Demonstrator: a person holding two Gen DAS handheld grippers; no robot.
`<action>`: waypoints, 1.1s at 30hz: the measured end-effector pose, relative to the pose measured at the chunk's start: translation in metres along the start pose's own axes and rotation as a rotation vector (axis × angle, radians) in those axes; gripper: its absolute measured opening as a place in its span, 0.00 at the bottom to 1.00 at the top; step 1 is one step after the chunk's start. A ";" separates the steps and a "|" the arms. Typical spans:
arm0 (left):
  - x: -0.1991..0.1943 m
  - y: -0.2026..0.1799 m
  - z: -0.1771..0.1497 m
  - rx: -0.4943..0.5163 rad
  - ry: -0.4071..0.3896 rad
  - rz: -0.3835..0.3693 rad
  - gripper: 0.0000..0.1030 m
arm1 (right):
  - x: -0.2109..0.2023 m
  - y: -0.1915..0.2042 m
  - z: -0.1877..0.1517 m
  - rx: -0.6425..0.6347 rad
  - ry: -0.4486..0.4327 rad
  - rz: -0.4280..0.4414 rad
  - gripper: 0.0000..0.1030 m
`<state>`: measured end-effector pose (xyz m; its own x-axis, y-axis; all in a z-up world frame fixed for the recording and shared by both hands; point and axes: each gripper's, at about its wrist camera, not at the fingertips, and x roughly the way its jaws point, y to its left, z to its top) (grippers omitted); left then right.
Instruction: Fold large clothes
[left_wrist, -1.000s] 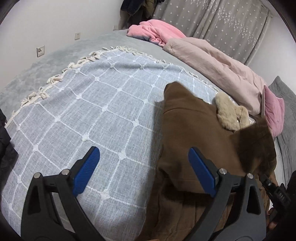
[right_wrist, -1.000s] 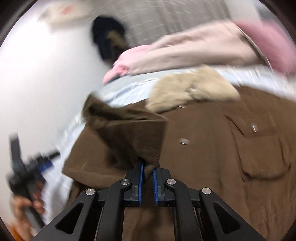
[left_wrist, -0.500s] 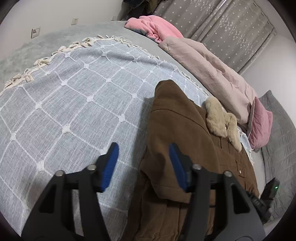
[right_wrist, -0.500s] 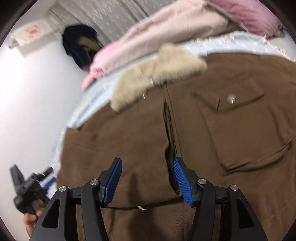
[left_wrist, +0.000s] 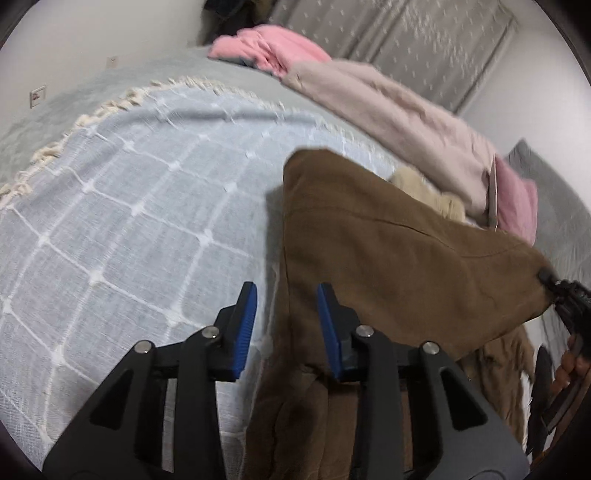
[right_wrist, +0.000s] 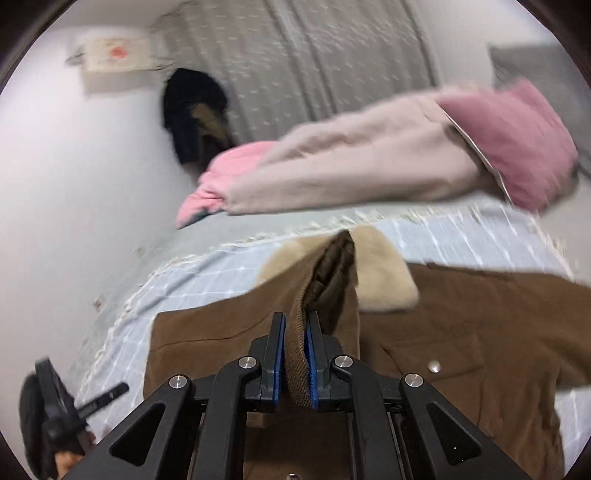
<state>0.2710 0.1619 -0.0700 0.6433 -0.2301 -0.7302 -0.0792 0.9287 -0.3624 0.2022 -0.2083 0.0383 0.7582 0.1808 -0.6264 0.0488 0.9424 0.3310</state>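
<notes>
A large brown coat (left_wrist: 388, 251) with a beige fleece collar (right_wrist: 384, 277) lies on a pale blue checked blanket (left_wrist: 129, 221). My left gripper (left_wrist: 286, 325) is open, its jaws straddling the coat's left edge without pinching it. My right gripper (right_wrist: 294, 354) is shut on a fold of the brown coat's front edge and holds it lifted; it also shows in the left wrist view (left_wrist: 565, 295) at the right, gripping the coat's raised corner. The left gripper shows at the lower left of the right wrist view (right_wrist: 55, 410).
A pale pink quilt (right_wrist: 351, 173) and pink pillow (right_wrist: 517, 140) lie along the far side of the bed, with a pink garment (left_wrist: 269, 48) beyond. Grey curtains (right_wrist: 314, 66) and dark hanging clothes (right_wrist: 195, 110) stand behind. A white wall is at left.
My right gripper went from open over the coat to shut on its front edge and lifted it. My left gripper's jaws have narrowed around the coat's left edge.
</notes>
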 end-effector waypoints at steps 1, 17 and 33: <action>0.006 -0.001 -0.002 0.000 0.028 -0.002 0.35 | 0.012 -0.009 -0.008 0.019 0.052 -0.011 0.10; 0.032 -0.028 -0.025 0.217 0.091 0.256 0.57 | 0.057 -0.064 -0.083 0.029 0.288 -0.166 0.34; -0.021 -0.059 -0.033 0.184 0.108 0.174 0.84 | -0.057 -0.179 -0.066 0.327 0.105 -0.294 0.70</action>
<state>0.2375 0.1023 -0.0522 0.5466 -0.0826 -0.8333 -0.0359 0.9919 -0.1219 0.1070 -0.3684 -0.0320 0.6124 -0.0379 -0.7896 0.4678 0.8226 0.3233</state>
